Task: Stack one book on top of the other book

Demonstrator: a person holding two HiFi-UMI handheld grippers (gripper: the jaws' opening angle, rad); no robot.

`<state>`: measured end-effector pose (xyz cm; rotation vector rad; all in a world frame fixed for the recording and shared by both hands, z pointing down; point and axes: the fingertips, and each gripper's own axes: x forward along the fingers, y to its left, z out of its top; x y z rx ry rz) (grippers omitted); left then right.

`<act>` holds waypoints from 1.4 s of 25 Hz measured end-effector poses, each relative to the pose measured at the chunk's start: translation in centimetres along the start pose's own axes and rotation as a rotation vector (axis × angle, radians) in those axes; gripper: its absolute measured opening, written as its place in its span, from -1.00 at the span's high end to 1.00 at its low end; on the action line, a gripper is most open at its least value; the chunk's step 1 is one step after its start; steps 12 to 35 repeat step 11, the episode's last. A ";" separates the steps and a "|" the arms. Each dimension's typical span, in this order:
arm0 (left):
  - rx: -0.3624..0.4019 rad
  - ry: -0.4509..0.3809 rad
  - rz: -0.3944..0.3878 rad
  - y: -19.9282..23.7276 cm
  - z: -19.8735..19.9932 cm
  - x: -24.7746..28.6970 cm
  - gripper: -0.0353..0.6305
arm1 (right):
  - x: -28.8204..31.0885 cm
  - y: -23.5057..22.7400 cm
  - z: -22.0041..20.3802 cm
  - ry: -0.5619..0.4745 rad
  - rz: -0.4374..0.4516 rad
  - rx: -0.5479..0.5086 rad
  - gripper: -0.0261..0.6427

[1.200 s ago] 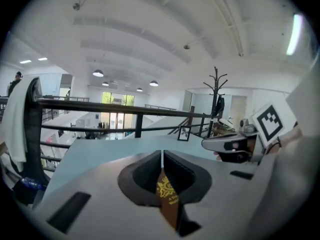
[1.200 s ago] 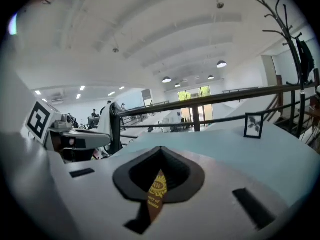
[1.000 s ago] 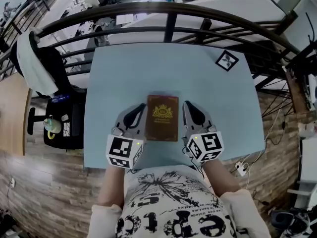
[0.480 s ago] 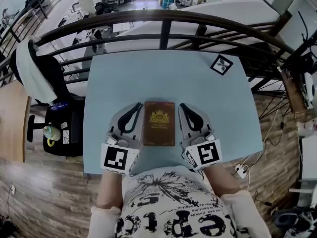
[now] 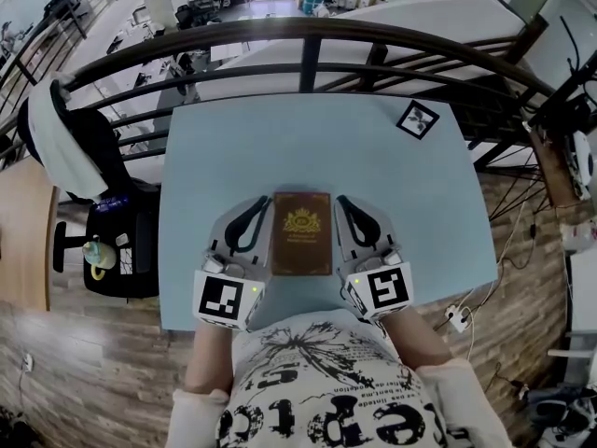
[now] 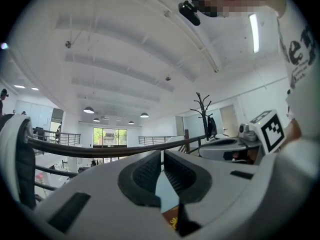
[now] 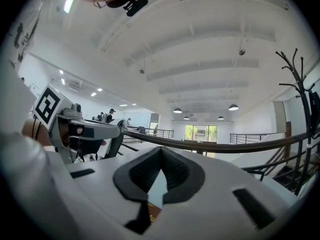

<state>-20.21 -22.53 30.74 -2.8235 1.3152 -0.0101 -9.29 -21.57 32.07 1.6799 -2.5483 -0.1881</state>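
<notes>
A brown book (image 5: pixel 301 232) with a gold emblem lies flat on the pale blue table (image 5: pixel 308 143), near its front edge. Only this one cover shows; whether a second book lies under it I cannot tell. My left gripper (image 5: pixel 260 202) hangs just left of the book, jaws shut and empty. My right gripper (image 5: pixel 341 201) hangs just right of it, also shut and empty. In the left gripper view the left gripper (image 6: pixel 162 156) points level, with a corner of the book (image 6: pixel 172 220) below its jaws. The right gripper view shows the right gripper (image 7: pixel 161 151) with the book (image 7: pixel 153 212) beneath.
A square black-and-white marker tag (image 5: pixel 417 118) lies at the table's far right corner. A dark railing (image 5: pixel 308 31) curves behind the table. A black chair (image 5: pixel 103 157) draped with white cloth stands left of it. Cables (image 5: pixel 457 317) lie on the wooden floor at the right.
Both grippers have risen a little on either side of the book, still shut. The book has stayed where it lay.
</notes>
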 end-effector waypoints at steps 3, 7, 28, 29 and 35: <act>-0.001 -0.029 0.005 0.1 0.5 0.1 0.83 | -0.1 0.1 -0.3 0.010 -0.006 0.006 0.95; -0.023 -0.030 -0.002 0.0 0.5 0.1 0.84 | -0.5 0.0 -0.3 0.013 -0.016 0.023 0.95; -0.022 -0.014 0.009 0.1 -0.1 -0.1 0.83 | -0.8 0.1 0.0 0.001 -0.014 0.030 0.95; -0.022 -0.014 0.009 0.1 -0.1 -0.1 0.83 | -0.8 0.1 0.0 0.001 -0.014 0.030 0.95; -0.022 -0.014 0.009 0.1 -0.1 -0.1 0.83 | -0.8 0.1 0.0 0.001 -0.014 0.030 0.95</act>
